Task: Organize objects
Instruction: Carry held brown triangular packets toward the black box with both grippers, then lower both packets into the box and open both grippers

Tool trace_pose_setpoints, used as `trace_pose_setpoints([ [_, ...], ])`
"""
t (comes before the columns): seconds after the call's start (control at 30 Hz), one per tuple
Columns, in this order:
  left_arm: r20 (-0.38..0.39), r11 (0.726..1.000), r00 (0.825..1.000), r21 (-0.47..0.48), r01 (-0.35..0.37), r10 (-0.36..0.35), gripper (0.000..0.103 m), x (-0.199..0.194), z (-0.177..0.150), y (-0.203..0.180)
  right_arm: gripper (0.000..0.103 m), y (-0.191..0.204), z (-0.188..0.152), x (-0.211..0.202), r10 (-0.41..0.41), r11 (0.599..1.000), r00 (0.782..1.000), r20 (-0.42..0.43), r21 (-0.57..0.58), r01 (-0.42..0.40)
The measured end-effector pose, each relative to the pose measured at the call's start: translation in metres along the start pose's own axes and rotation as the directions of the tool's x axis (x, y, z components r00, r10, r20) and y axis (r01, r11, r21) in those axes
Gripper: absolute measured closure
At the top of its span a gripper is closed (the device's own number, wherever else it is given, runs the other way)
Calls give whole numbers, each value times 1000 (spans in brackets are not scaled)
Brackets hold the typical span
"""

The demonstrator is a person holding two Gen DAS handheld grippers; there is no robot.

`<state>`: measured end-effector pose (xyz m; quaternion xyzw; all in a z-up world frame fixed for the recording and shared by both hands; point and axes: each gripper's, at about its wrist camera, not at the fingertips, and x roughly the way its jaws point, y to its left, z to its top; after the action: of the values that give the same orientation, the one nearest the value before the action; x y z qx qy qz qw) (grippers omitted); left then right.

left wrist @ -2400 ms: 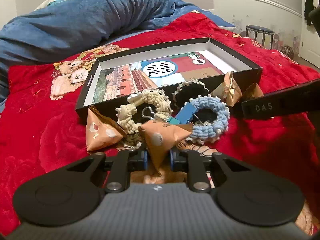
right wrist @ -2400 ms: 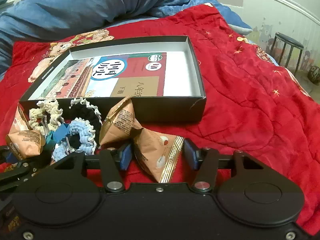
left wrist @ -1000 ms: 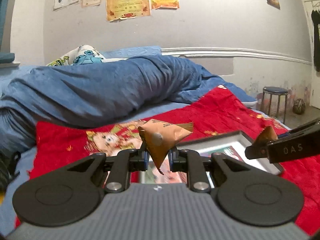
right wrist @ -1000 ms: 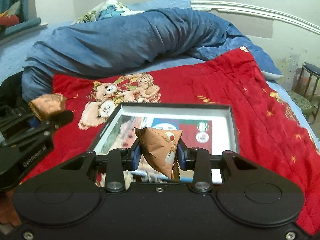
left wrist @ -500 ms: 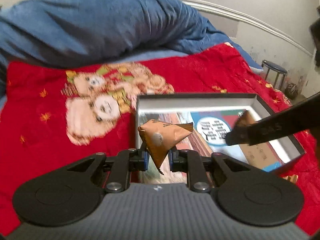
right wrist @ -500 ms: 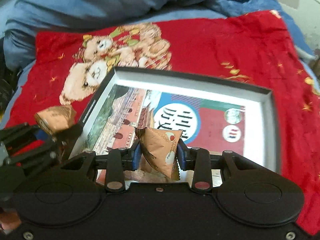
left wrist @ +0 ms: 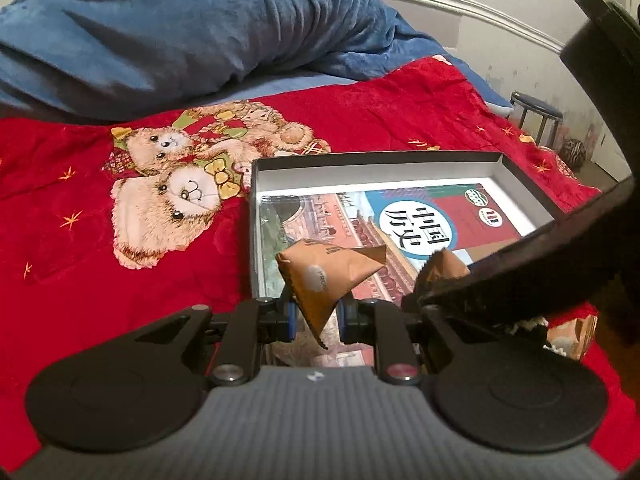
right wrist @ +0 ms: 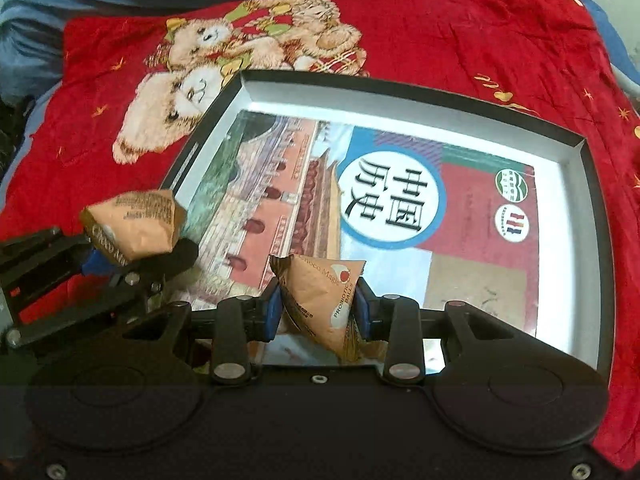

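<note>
My left gripper [left wrist: 316, 312] is shut on a brown triangular snack packet [left wrist: 324, 276], held over the near left corner of the black open box [left wrist: 376, 159]. My right gripper [right wrist: 318, 308] is shut on a second brown snack packet [right wrist: 324, 292], hanging above the book [right wrist: 472, 256] that lies flat in the black box [right wrist: 592, 208]. In the right wrist view the left gripper [right wrist: 100, 264] with its snack packet [right wrist: 132, 224] shows at the box's left wall. In the left wrist view the right gripper's dark body [left wrist: 520, 264] crosses the right side with its packet [left wrist: 444, 270].
The box rests on a red quilt [left wrist: 80, 240] with a teddy bear print [left wrist: 176, 192]. A rumpled blue blanket [left wrist: 180, 32] lies behind it. Another brown packet [left wrist: 576, 336] lies on the quilt at the right edge. A stool [left wrist: 536, 114] stands beside the bed.
Both grippers have tipped downward and come lower over the box, each keeping its packet. The right gripper has moved closer to the left one, over the book.
</note>
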<state>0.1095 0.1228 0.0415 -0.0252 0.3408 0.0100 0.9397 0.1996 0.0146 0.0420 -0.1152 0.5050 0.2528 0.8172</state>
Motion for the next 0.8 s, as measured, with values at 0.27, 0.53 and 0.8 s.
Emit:
trace_pose_setpoints([
  [0.27,-33,999,999,-28,-27,26,81,4,0,7,67,9,-2,-1,-7,1000,1000,13,6,7],
  [0.53,-45,999,999,-13,-31,30,80,7,-3,3,67,5,-2,1,3,1000,1000,24,27,-3],
  [0.8,-55,1000,998,-3,-28,28,80,9,-5,1,67,-1,-2,-2,9,999,999,33,42,-10],
])
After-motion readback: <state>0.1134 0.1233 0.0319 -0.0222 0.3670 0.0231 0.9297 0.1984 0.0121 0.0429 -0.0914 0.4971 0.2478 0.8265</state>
